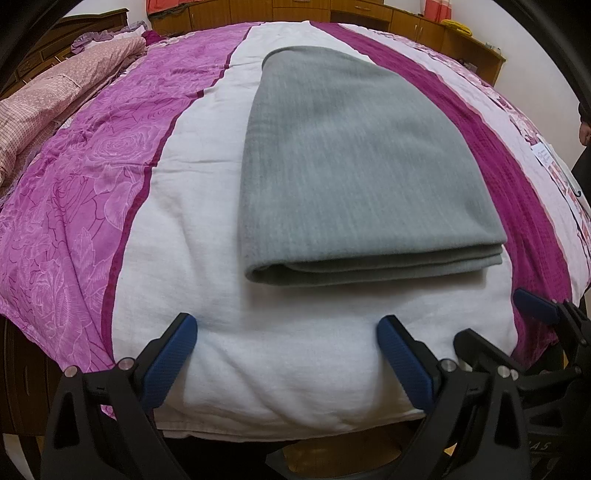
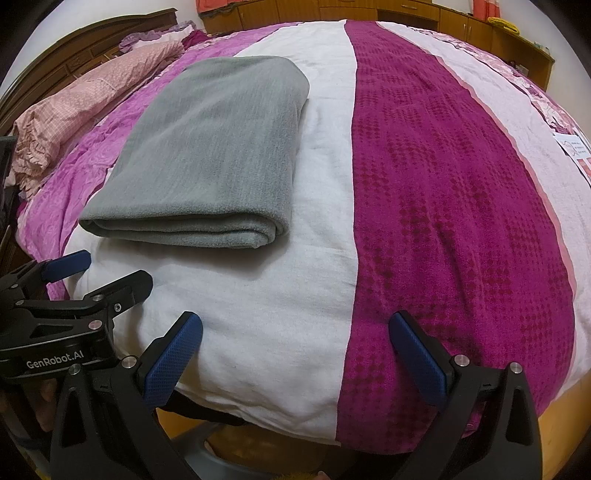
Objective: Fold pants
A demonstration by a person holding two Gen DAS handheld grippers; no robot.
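Observation:
The grey pants (image 1: 354, 170) lie folded into a flat stack of layers on the white stripe of the bed cover (image 1: 207, 206), long side running away from me. In the right wrist view the grey pants (image 2: 218, 151) sit to the upper left. My left gripper (image 1: 286, 326) is open over the near edge of the bed, just short of the fold, holding nothing. My right gripper (image 2: 295, 325) is open too, empty, to the right of the pants over the white and magenta stripes. The right gripper (image 1: 535, 306) shows at the lower right of the left view; the left gripper (image 2: 99, 269) shows at the lower left of the right view.
A pink quilt (image 2: 88, 107) is bunched at the far left near a dark wooden headboard (image 2: 92, 44). Wooden cabinets (image 1: 332, 11) line the far wall. A paper sheet (image 2: 574, 147) lies on the right side of the bed. The bed's near edge (image 1: 295, 428) is just below the grippers.

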